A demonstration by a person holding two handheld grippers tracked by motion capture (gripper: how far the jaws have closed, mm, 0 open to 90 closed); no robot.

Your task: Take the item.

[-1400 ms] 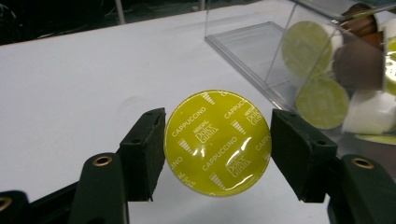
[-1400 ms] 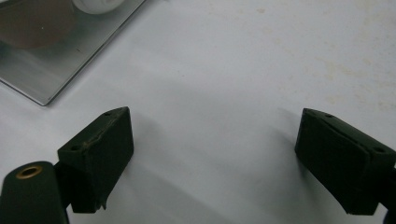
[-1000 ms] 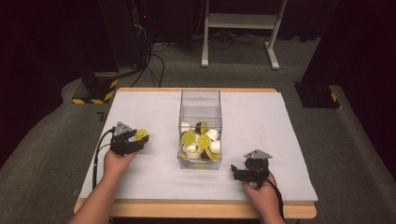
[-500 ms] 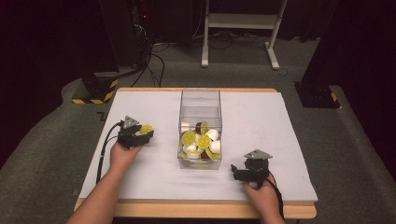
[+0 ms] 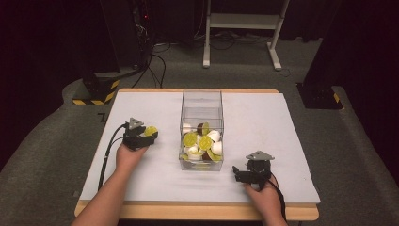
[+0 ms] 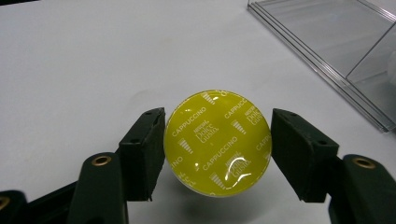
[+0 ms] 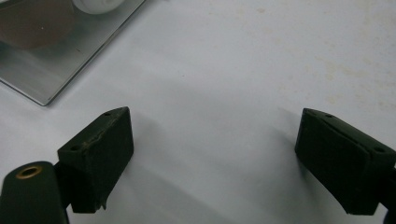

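Note:
A yellow-lidded coffee capsule (image 6: pixel 217 142) marked "Cappuccino" sits between the two black jaws of my left gripper (image 5: pixel 147 133), which is shut on it just above the white table. That gripper is left of a clear plastic box (image 5: pixel 202 101) in the middle of the table. The box holds several capsules (image 5: pixel 203 142), yellow, white and brown. My right gripper (image 5: pixel 239 174) rests near the front right of the table, beside the box's near right corner. In the right gripper view its jaws (image 7: pixel 212 154) stand wide open over bare table.
The white table top (image 5: pixel 268 122) has free room left and right of the box. A box wall (image 6: pixel 336 51) runs across the upper right of the left gripper view. A box corner (image 7: pixel 46 60) shows at the upper left of the right gripper view. Dark stands and cables lie beyond the table.
My left gripper has moved to the right, toward the box, carrying the yellow capsule. The right gripper has stayed where it was.

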